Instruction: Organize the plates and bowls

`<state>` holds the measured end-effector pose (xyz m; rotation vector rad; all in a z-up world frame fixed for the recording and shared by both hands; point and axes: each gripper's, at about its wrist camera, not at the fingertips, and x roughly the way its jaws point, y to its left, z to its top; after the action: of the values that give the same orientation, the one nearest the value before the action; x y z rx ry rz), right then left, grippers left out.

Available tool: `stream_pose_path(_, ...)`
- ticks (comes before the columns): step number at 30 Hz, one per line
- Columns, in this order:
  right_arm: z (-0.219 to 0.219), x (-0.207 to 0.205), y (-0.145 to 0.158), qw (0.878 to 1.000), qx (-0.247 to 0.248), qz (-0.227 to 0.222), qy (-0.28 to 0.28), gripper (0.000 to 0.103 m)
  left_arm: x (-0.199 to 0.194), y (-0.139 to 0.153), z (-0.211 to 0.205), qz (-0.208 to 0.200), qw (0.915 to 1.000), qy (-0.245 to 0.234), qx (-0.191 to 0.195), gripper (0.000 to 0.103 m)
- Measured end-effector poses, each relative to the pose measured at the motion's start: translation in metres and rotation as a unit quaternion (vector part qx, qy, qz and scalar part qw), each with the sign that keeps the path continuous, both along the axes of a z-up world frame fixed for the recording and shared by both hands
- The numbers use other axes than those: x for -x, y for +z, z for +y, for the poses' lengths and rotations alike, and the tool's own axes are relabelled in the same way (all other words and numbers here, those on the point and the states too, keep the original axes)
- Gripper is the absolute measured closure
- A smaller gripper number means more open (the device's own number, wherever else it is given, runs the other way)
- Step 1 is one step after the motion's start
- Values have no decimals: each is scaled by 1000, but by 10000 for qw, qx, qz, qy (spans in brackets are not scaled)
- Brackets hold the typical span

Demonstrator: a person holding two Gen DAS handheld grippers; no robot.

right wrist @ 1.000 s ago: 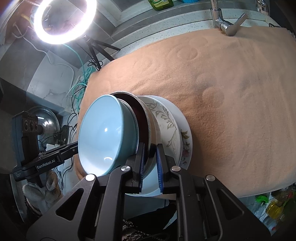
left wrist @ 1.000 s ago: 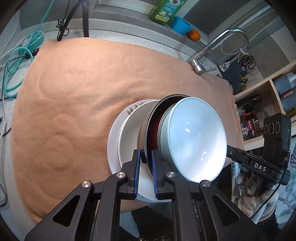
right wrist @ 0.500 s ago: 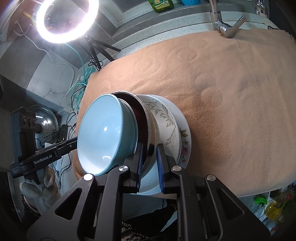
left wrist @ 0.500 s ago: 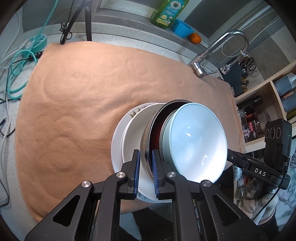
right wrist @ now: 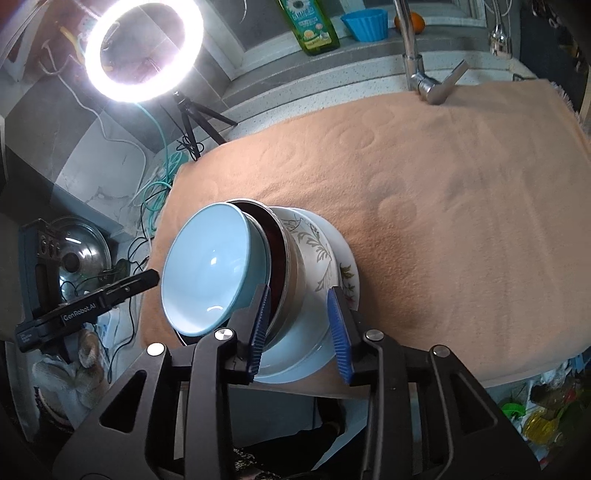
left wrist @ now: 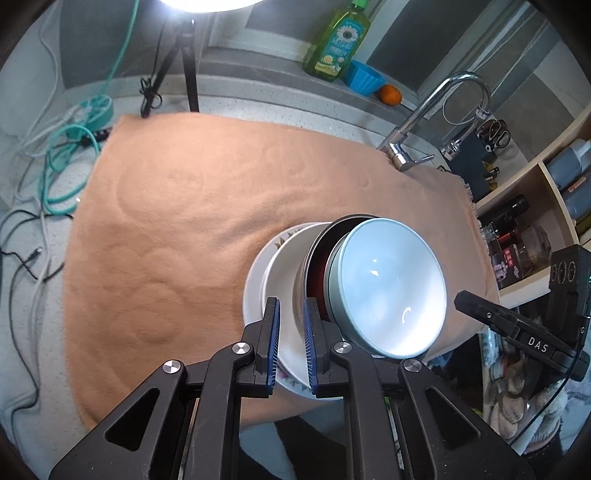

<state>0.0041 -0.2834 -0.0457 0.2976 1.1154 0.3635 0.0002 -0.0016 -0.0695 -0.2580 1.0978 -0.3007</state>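
Ring light [left wrist: 207, 3] cut off – bottle [right wrist: 308, 22] top too (edge)

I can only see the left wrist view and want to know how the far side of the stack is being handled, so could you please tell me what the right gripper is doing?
Observer: The right gripper is opening, with the near edge of the stack between its jaws. The pad on the plate side is plainly off it.
Operator: Thanks. Is anything sitting past the towel on that side?
Observer: Yes, a metal pot lid lies below the edge of the towel.
Operator: And the glare at the top of my picture?
Observer: It is a ring light on a small tripod.
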Motion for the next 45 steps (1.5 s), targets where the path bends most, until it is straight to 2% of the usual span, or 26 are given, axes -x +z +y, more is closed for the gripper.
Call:
stream_pose_path(3,4,10,11,9995,215,-249,2,56,9,6,-2,-134,9998,-54,-154,91)
stream_pose_path(5,9,17,18,9984,372,-428,31,54,16,7,-5,-182,9995,-127,-233,80)
stream_pose_path(7,14,23,24,9968,533,-595,51,52,22,9,-9,-262,9989,-156,-355,75)
stream_pose_path(9,19,31,30,9949,673,-755,65,44,30,12,-13,-364,9982,-149,-453,75)
stream_pose_path(12,23,41,37,9921,851,-925,30,40,42,17,-20,-510,9972,-189,-506,72)
stream_pose_path(14,25,48,41,9906,908,-1021,25,37,50,20,-26,-600,9962,-283,-560,57)
stream_pose_path(16,26,54,44,9892,961,-1109,-2,33,59,22,-31,-677,9950,-366,-644,47)
stream_pose_path(19,27,62,46,9878,1009,-1184,-50,29,70,28,-37,-844,9922,-436,-805,43)
stream_pose_path(22,27,69,49,9865,1035,-1263,-91,22,76,35,-38,-1031,9901,-375,-873,33)
stream_pose_path(25,28,75,53,9847,1070,-1371,-128,21,79,40,-38,-1181,9882,-288,-933,31)
stream_pose_path(28,30,81,55,9829,1114,-1460,-152,20,82,43,-37,-1251,9870,-206,-985,25)
stream_pose_path(45,36,79,59,9820,1073,-1546,-121,17,82,52,-30,-1414,9837,92,-1105,25)
